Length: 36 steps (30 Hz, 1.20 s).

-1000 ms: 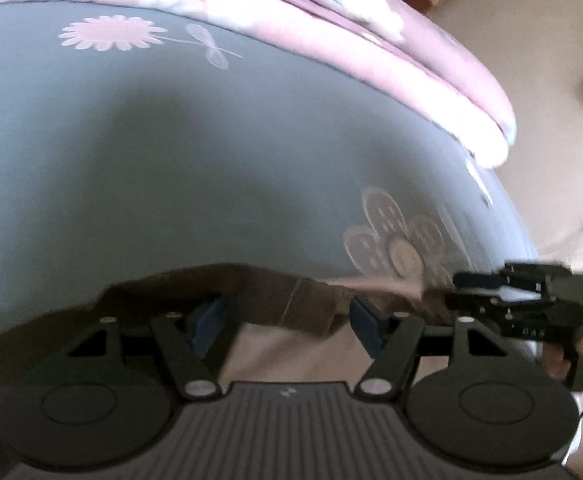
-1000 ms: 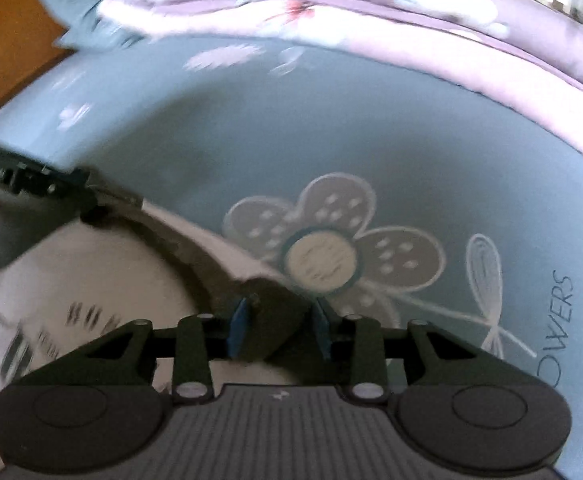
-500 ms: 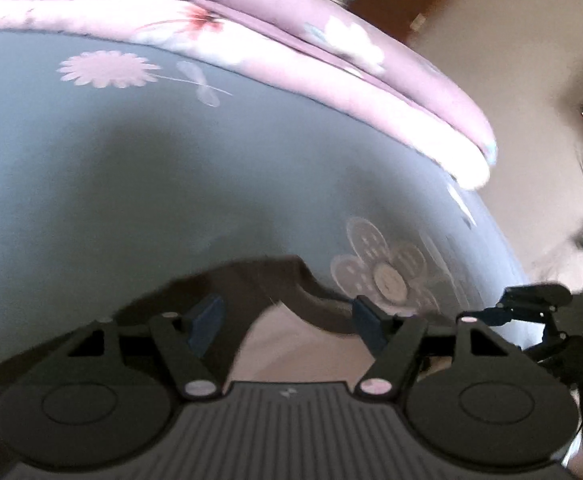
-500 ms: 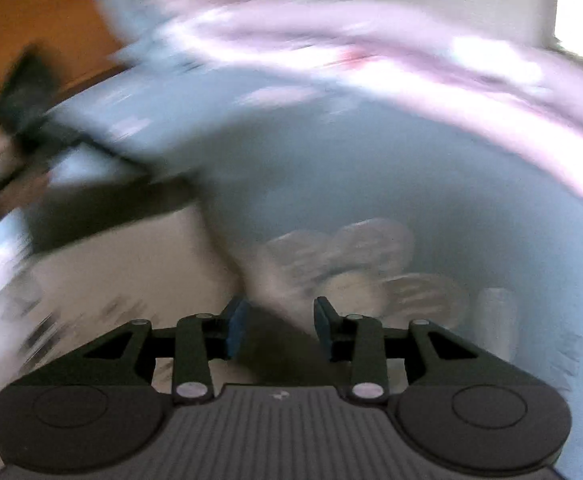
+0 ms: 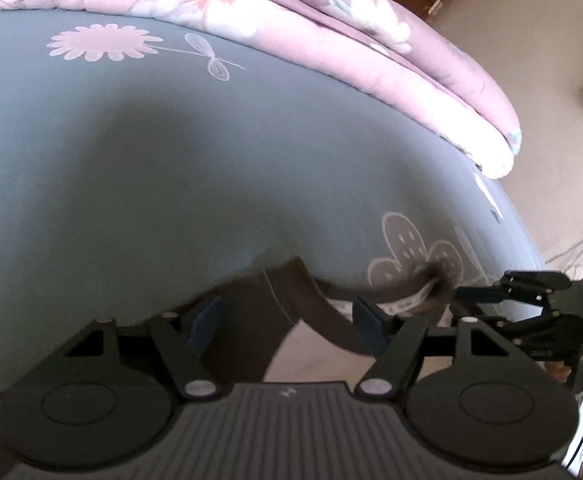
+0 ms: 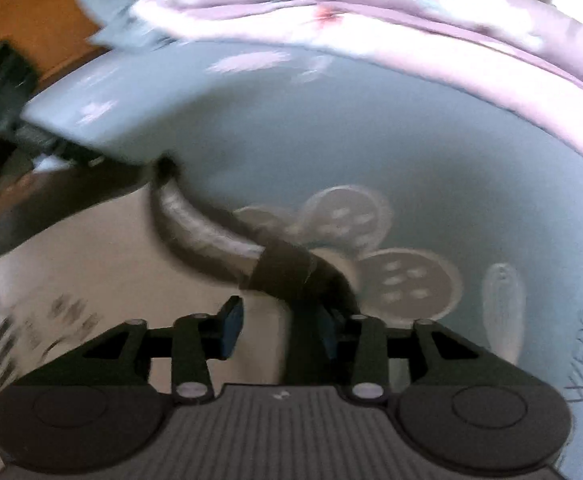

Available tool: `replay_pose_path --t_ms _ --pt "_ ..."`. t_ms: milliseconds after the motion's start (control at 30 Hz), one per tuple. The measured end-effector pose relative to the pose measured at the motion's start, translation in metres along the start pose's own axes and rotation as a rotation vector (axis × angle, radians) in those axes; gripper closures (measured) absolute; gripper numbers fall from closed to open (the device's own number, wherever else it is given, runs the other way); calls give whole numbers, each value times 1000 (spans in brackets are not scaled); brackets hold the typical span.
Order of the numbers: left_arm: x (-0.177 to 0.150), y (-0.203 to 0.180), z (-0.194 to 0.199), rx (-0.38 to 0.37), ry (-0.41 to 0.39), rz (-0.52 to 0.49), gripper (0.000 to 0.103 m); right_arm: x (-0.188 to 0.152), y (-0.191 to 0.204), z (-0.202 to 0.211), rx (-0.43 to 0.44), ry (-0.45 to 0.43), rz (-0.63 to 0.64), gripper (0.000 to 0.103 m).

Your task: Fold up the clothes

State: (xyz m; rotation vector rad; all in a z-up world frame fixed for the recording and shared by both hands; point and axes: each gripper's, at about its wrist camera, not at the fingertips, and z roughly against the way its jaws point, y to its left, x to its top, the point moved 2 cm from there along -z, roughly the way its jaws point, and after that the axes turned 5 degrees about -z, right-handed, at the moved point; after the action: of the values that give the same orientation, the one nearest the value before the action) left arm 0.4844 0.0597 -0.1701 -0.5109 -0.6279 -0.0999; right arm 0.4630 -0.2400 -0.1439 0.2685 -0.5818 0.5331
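Cream garment with dark brown collar point(image 6: 287, 268), lower centre on the grey-blue flowered bedsheet point(image 5: 171, 168): soft, light, limp. Left tongs point(image 5: 287, 320) and right tongs point(image 6: 279, 322) open around collar; best gripped at the collar band.

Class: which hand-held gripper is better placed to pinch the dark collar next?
Probably right: the dark collar runs between the open jaws of the right hand-held gripper, close to one side. The left hand-held gripper gapes wider.
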Motion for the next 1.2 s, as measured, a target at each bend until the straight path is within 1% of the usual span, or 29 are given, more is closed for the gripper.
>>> replay_pose_path --t_ms 67,100,167,233,300,333,367,400,433,500,533,567,600,633,667,700,733,767,800,867,967,1033,1100,1133,1167,1200 --pt "0 -2 -4 17 -21 -1 32 -1 -4 -12 -61 -7 -21 53" --pt "0 -3 -4 27 -31 2 32 -1 -5 -14 -72 -25 -43 51" --pt "0 -9 2 32 -33 -5 32 1 -4 -9 -67 -63 -77 51" --pt "0 -14 11 17 -44 -51 32 4 -2 2 -51 -105 -99 51" --pt "-1 -19 25 35 -70 -124 31 3 -9 20 -44 -152 -112 51" --pt "-1 -19 30 56 -81 -175 31 4 -13 25 -48 -160 -110 51" --pt "-1 -18 33 84 -90 -202 31 5 -17 26 -55 -156 -110 51" --pt "0 -13 32 114 -81 -213 31 6 -22 25 -56 -141 -120 51" --pt "2 -7 30 137 -54 -203 31 6 -27 20 -42 -115 -133 51" --pt "2 5 25 149 -15 -161 31 2 -31 10 -21 -73 -122 51" --pt "0 10 21 148 10 -147 31 0 -30 4 -31 -51 -110 51" --pt "-2 12 18 156 19 -150 31 -3 -29 -1 -41 -29 -97 52" --pt "-5 14 15 164 27 -154 32 -4 -28 -4 -49 -21 -88 61" --pt "-7 11 13 176 25 -185 33 -4 -26 -5 -53 -30 -84 76" --pt "-10 7 12 189 24 -217 34 -4 -24 -5 -56 -38 -79 100" --pt "-11 3 10 215 26 -256 46 -4 -22 -6 -60 -47 -75 101" --pt "-12 -2 10 241 23 -289 67 -3 -21 -6 -68 -58 -69 101" --pt "-11 -4 9 242 20 -300 76 -1 -19 -5 -79 -71 -61 101" --pt "-9 -5 9 230 21 -288 86 1 -19 -5 -86 -86 -65 101" --pt "-3 -2 7 246 11 -251 88 8 -23 -7 -119 -114 -84 101" --pt "0 5 5 246 10 -185 87 12 -30 -19 -132 -86 -112 101" --pt "1 8 7 235 4 -161 85 9 -28 -21 -158 -98 -104 99" --pt "0 8 14 230 -1 -141 82 10 -32 -11 -132 -119 -152 93" --pt "-1 7 20 227 -8 -147 81 11 -34 2 -115 -157 -166 92" --pt "-2 6 27 224 -16 -153 79 11 -37 17 -96 -190 -174 83" --pt "-2 4 33 222 -24 -159 74 10 -41 32 -83 -205 -184 68"
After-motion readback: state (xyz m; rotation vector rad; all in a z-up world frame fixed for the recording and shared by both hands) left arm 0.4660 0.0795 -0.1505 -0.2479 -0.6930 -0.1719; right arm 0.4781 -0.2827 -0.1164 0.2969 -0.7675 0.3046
